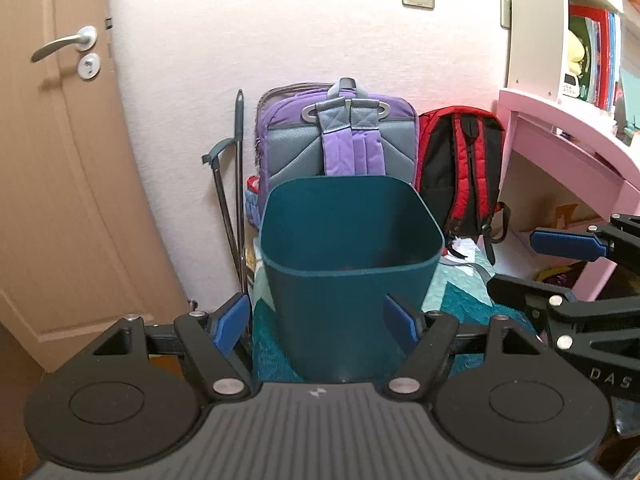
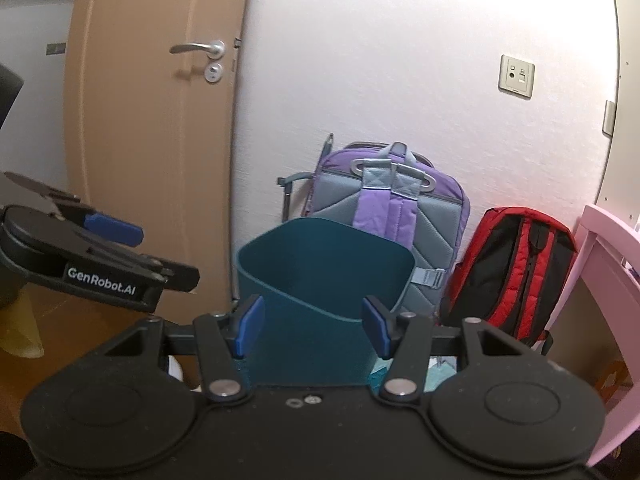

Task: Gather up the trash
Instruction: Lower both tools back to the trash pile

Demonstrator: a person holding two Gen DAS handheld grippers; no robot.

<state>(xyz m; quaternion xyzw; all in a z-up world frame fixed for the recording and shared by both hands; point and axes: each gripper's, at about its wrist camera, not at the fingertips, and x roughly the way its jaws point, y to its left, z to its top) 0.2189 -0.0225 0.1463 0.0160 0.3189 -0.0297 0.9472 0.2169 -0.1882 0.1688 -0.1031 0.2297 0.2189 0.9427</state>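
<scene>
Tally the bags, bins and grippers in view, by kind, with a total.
Backpacks: 2, purple backpack and red backpack
Bins: 1, teal bin
Grippers: 2, left gripper and right gripper, both open
Total: 5

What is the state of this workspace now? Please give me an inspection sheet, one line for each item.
Surface: patterned teal and white floor mat under the bin; brown floor beside it.
Job's things: dark teal plastic trash bin, upright and open; its inside is too dark to judge. No trash is held.
Clutter: purple and grey backpack and red and black backpack against the wall behind the bin; white paper scraps near the red one.
Grippers: left claw open, empty, bin in front; right claw open, empty.
Cables: nothing seen.
Surroundings: brown wooden door, wall socket, pink desk.
</scene>
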